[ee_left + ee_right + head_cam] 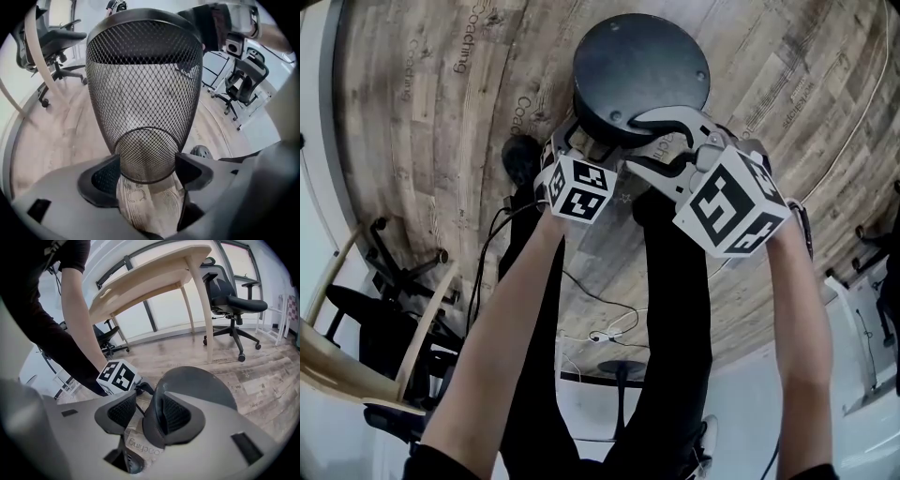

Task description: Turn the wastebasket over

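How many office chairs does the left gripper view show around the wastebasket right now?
2. One office chair stands at upper left, beside the pale table leg; the other office chair stands at right. The mesh wastebasket fills the middle, so more may be hidden.

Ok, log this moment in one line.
left gripper: shut on basket, narrow end | right gripper: open, basket edge between jaws | basket: black mesh

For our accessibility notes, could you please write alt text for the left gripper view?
A black mesh wastebasket fills the frame, its narrow end gripped between the jaws of the left gripper. Behind it lie a wood-look floor and office chairs.
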The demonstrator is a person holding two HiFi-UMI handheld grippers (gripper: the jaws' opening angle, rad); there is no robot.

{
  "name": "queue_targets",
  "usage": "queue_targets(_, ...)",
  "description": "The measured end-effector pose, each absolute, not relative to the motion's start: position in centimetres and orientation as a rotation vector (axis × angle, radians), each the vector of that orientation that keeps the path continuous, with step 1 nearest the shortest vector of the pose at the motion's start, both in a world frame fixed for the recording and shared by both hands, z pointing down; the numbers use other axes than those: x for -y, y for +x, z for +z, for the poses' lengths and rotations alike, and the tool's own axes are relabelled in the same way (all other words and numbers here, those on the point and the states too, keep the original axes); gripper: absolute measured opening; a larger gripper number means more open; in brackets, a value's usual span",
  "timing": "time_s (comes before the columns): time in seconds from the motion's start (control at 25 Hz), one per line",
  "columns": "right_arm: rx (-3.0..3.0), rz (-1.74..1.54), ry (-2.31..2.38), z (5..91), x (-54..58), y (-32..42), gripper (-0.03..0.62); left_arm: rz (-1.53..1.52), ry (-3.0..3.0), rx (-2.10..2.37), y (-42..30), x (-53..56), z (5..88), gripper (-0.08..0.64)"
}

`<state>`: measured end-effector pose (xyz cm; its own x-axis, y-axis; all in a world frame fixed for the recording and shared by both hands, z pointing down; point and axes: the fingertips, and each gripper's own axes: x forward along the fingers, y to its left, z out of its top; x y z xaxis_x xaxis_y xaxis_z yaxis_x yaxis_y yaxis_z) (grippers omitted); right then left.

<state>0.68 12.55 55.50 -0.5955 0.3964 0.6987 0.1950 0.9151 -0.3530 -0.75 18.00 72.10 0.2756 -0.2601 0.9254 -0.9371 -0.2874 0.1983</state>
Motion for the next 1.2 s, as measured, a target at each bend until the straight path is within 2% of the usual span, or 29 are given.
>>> queue_targets(0.68,2.131,0.313,-0.378,58.9,-12.3,3.1,0.201,1.034,1.817,1.163,-1.8,-15.1,70.7,0.37)
queue_targets(1.2,2.093,0.301,-0.306,56.9,-11.4,4.1,0.201,1.114,1.931,1.08,-1.3,-14.5,66.8,0.368)
